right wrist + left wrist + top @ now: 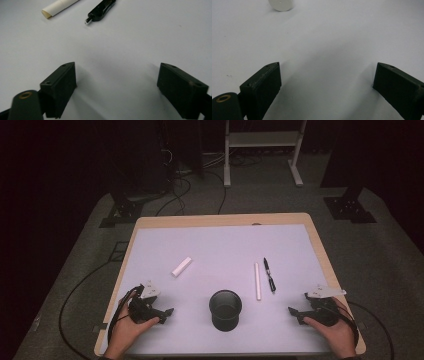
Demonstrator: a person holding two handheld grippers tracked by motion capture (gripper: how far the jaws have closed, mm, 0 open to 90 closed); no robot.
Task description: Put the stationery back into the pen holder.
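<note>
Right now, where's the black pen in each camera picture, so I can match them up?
High view: the black pen lies right of centre on the white mat, just right of the white paper roll.
Left gripper view: not in it.
Right gripper view: top centre, tip toward the camera.
Shared landmark: the paper roll beside it.

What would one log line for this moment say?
left tool: open, empty | right tool: open, empty | black round metal cup: upright between them | black pen, two white sticks: untouched
</note>
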